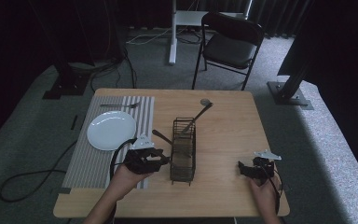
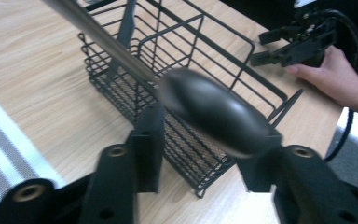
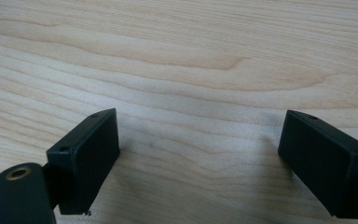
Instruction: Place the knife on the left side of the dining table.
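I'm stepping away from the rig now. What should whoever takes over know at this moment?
Left claw: shut on a spoon, bowl end between the jaws, handle slanting up over the wire rack.
Right claw: open, holding nothing, low over bare table right of the rack.
Things: another utensil stands tilted in the rack; plate and fork lie on the striped mat.
Done: fork and plate are set.
Left: probably lay the spoon on the mat, then fetch the other utensil.

No legible text, label, brand mark, number or sign appears on any surface. The tabletop (image 1: 223, 135), the wire basket (image 1: 183, 151), the white plate (image 1: 110, 130) and the striped mat (image 1: 93, 158) carry no readable markings.
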Demonstrator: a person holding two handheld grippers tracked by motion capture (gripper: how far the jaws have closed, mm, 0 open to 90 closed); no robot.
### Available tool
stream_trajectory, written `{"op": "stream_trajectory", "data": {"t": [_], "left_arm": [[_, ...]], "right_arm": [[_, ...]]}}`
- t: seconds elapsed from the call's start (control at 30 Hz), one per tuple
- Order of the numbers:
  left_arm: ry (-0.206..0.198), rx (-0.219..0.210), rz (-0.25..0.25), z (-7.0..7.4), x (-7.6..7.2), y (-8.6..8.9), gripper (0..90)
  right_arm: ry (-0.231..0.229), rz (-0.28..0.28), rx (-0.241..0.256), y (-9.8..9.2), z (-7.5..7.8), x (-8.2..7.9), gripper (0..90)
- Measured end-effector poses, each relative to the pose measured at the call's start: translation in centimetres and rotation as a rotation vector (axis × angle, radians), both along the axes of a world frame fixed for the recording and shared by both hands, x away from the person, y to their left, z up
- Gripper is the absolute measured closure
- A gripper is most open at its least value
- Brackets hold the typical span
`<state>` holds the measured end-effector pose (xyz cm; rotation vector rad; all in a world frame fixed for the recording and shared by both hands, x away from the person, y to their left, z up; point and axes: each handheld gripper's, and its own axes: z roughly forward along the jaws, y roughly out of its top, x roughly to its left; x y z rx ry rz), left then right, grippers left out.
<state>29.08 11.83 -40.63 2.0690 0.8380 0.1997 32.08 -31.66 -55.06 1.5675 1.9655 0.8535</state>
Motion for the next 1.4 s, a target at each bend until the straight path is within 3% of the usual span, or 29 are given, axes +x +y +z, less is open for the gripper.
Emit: {"op": "stream_trajectory", "data": {"t": [0.07, 0.17, 0.3, 0.43, 0.67, 0.77, 0.83, 0.97, 1.2, 1.4], "left_arm": [[-0.002, 0.005, -0.012, -0.1, -0.1, -0.3, 70.2], [-0.005, 0.001, -0.032, -0.2, -0.1, -0.3, 71.5], [0.039, -0.049, -0.052, -0.3, 0.0, 0.0, 75.8], [0.09, -0.134, -0.062, -0.5, 0.4, 0.1, 80.3], [0.068, -0.124, -0.059, -0.2, 0.1, -0.6, 80.5], [0.016, -0.111, -0.067, 0.6, -0.4, -1.3, 83.4], [0.001, -0.106, -0.089, 1.2, -0.7, -1.8, 83.4], [-0.041, -0.091, -0.082, 2.5, -1.0, -2.2, 83.5], [-0.057, -0.099, -0.071, 3.7, -1.2, -1.5, 83.5], [-0.095, -0.1, -0.057, 5.1, -2.0, -0.5, 83.5]], "right_arm": [[0.0, 0.0, 0.0, 0.0, 0.0, 0.0, 11.8], [0.0, 0.0, 0.0, 0.0, 0.0, 0.0, 11.9], [-0.001, 0.0, -0.001, 0.0, 0.0, 0.0, 11.9], [0.0, 0.0, 0.0, 0.0, 0.0, 0.0, 11.9], [0.0, 0.0, 0.0, 0.0, 0.0, 0.0, 12.0], [0.0, 0.0, 0.0, 0.0, 0.0, 0.0, 12.0], [-0.001, 0.0, 0.0, 0.0, 0.0, 0.0, 12.0], [0.0, 0.0, 0.0, 0.0, 0.0, 0.0, 12.0], [0.0, 0.0, 0.0, 0.0, 0.0, 0.0, 12.0], [-0.001, -0.001, 0.0, 0.0, 0.0, 0.0, 12.0]]}}
